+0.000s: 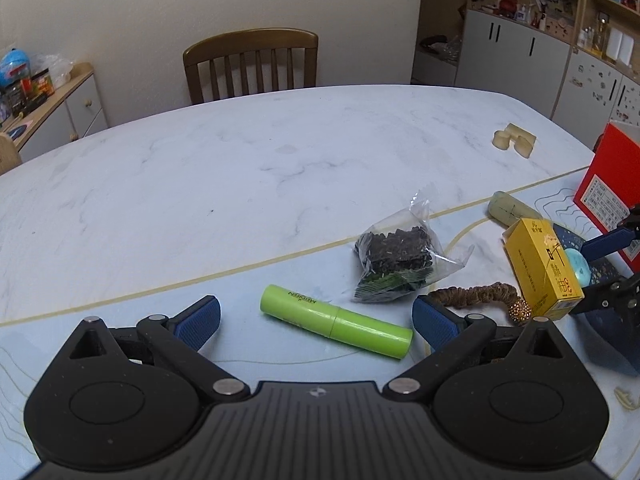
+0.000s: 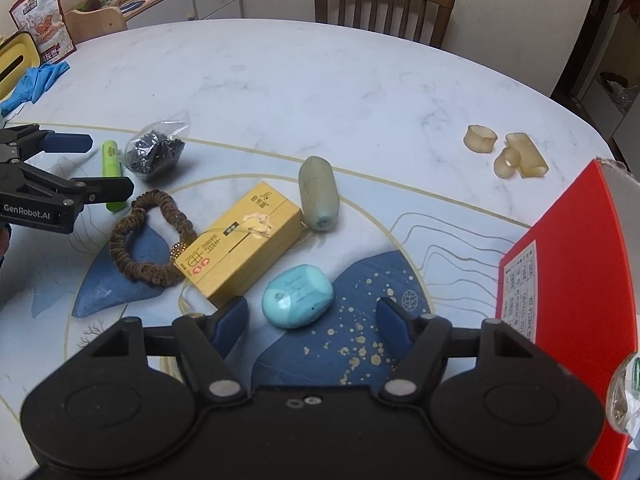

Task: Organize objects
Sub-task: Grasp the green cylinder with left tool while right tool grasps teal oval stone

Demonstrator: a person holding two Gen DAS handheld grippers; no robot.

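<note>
A lime-green tube (image 1: 336, 322) lies on the patterned mat between the fingers of my left gripper (image 1: 316, 320), which is open and clear of the tube on both sides. In the right wrist view, a turquoise faceted lump (image 2: 298, 296) rests on the mat just ahead of my right gripper (image 2: 312, 318). Its jaws stand open on either side of the lump without touching it. A yellow carton (image 2: 240, 240) lies beside the lump, with a brown beaded loop (image 2: 148, 240) against the carton's left end.
A clear bag of dark bits (image 1: 396, 260) lies beyond the tube. A grey-green cylinder (image 2: 318, 196) rests behind the carton. An open red box (image 2: 572, 280) stands at the right. Translucent rings (image 2: 504, 152) sit on the marble table (image 2: 320, 80). Wooden chair (image 1: 252, 64) at the far edge.
</note>
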